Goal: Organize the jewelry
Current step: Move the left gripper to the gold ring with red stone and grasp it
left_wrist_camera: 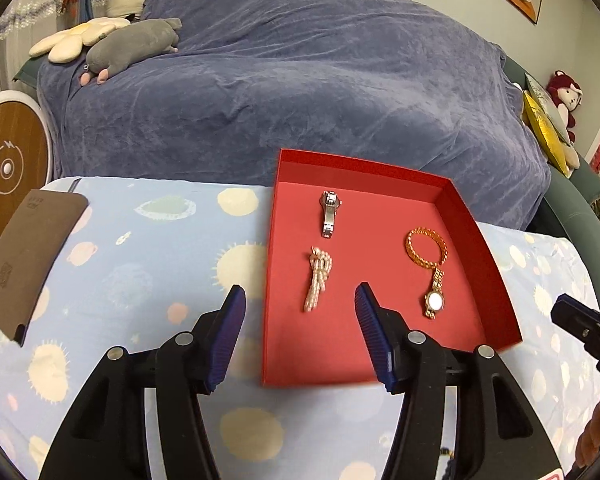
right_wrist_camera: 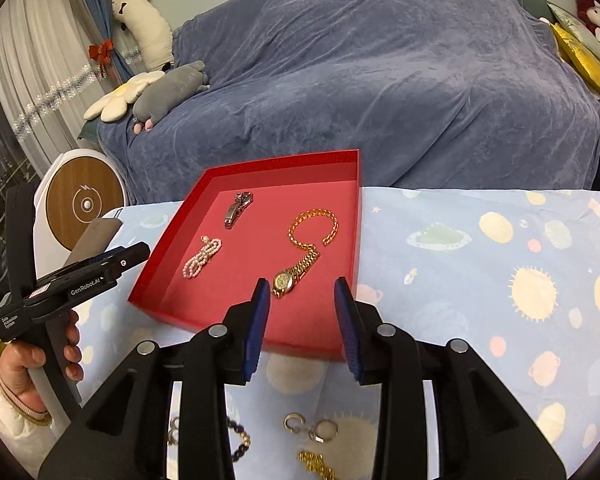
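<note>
We see a shallow red tray [left_wrist_camera: 484, 248] holding a silver watch [left_wrist_camera: 329, 213], pearl strand [left_wrist_camera: 317, 278], gold chain [left_wrist_camera: 426, 247] and gold watch [left_wrist_camera: 434, 299]. It sits on a planet-print cloth [left_wrist_camera: 148, 248] before a blue plush-draped sofa [left_wrist_camera: 300, 80]. Our left gripper [left_wrist_camera: 300, 300] and right gripper [right_wrist_camera: 302, 292] hover spread, holding nothing.

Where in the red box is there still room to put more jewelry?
The red box has bare floor along its near edge, in front of the pearl strand and gold watch, and in the far right corner behind the gold chain. It is crowded mid-box, beside the silver watch.
</note>
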### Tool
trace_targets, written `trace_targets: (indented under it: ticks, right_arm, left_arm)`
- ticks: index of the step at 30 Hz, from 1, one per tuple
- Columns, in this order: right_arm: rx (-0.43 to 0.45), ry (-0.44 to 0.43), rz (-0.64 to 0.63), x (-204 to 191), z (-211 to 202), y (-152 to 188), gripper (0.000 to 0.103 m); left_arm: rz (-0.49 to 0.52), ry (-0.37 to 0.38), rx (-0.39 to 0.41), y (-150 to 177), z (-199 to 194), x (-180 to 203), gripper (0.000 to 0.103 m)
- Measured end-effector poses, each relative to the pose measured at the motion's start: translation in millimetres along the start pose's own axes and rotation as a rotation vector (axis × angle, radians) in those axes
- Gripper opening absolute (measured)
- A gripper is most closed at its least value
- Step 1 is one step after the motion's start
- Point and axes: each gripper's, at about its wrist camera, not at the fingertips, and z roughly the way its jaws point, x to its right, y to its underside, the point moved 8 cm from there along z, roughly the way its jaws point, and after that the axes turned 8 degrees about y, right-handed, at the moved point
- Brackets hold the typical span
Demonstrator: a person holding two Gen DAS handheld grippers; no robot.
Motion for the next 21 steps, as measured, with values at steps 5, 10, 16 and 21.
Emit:
trace_targets:
  ticks: [5,10,16,21]
  right_arm:
    - [-0.025,0.002,0.009,4.8,-33.9,39.8,0.037]
    - [-0.068,0.013,0.002,9.8,-47.6,85.3,0.037]
    - [-0.080,0.027,-0.013,12.1,-57.5,115.6,0.037]
    - [-0.117,0.025,-0.041,12.5,-53.0,134.3,0.037]
  left_arm:
    - [0.016,-0.004,-0.020,37.6,-33.5,5.7,0.057]
    - [0.019,0.011,-0.057,81.7,-50.9,18.6,0.057]
    - [0.049,0.038,-0.083,126.2,-57.4,42.7,0.057]
    - [0.112,0.073,-0.125,157.5,-48.6,62.4,0.057]
